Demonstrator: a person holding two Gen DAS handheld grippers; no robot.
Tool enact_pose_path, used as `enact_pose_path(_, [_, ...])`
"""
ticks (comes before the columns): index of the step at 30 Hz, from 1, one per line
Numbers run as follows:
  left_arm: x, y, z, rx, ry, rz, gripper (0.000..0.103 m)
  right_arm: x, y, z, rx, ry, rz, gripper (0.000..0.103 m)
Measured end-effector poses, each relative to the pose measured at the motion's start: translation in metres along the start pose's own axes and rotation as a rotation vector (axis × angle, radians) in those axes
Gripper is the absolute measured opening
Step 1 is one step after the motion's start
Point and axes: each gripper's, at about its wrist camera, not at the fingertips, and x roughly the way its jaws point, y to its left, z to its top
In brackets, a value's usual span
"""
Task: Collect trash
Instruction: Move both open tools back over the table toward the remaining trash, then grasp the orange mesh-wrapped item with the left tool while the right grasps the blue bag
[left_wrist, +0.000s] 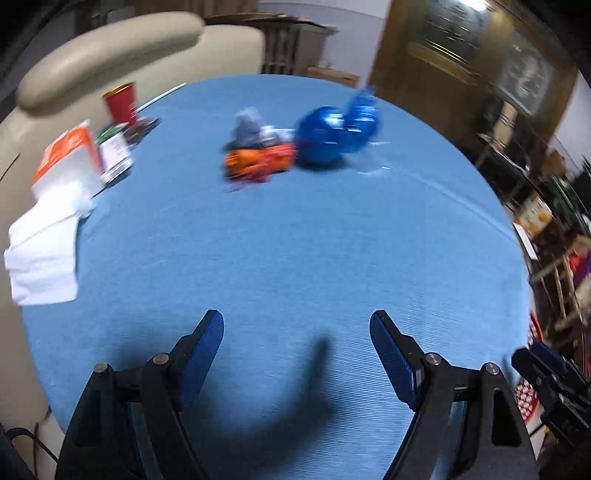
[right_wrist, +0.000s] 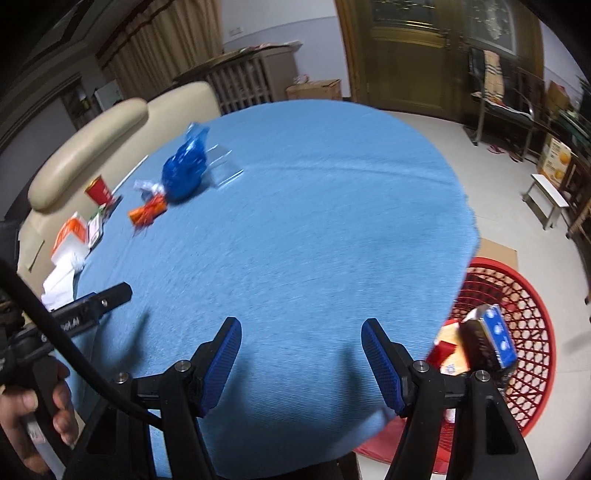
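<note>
Both grippers, left (left_wrist: 297, 354) and right (right_wrist: 301, 360), jaws wide, empty. Crumpled blue plastic bag (left_wrist: 334, 133) and orange wrapper (left_wrist: 258, 162) upper centre; red mesh basket (right_wrist: 528, 332) lower right. Risk: slippery wrappers may squirt from the pads.

left hand-held gripper (left_wrist: 297, 349) agape, empty | right hand-held gripper (right_wrist: 301, 352) agape, empty

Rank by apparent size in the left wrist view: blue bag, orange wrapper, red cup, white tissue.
Largest to smallest as they look:
1. blue bag
2. white tissue, close to the bag; it lies nearer the camera, so unsure
3. orange wrapper
4. red cup
</note>
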Motion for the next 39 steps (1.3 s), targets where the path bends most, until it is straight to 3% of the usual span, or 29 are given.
enact_pose_path(6, [0.012,0.028,0.003,-0.053,0.012,0.025,0.082,0.019,0.023,0.002,-0.04,0.04,0.005,0.071])
enact_pose_path(17, [0.031,0.041,0.015,-0.061,0.029,0.036,0.082,0.04,0.042,0.014,-0.066,0.073,0.023,0.071])
enact_pose_path(22, [0.033,0.039,0.041,-0.001,-0.004,0.023,0.082,0.047,0.038,0.015,-0.051,0.086,0.031,0.071])
enact_pose_path(27, [0.047,0.03,0.086,0.123,-0.039,0.026,0.082,0.054,0.026,0.017,-0.019,0.095,0.039,0.071])
enact_pose_path(33, [0.083,0.017,0.122,0.275,-0.005,0.047,0.082,0.058,0.013,0.023,0.005,0.093,0.05,0.072])
enact_pose_path(39, [0.113,0.019,0.14,0.28,0.038,0.06,0.081,0.065,0.007,0.035,0.028,0.098,0.065,0.072])
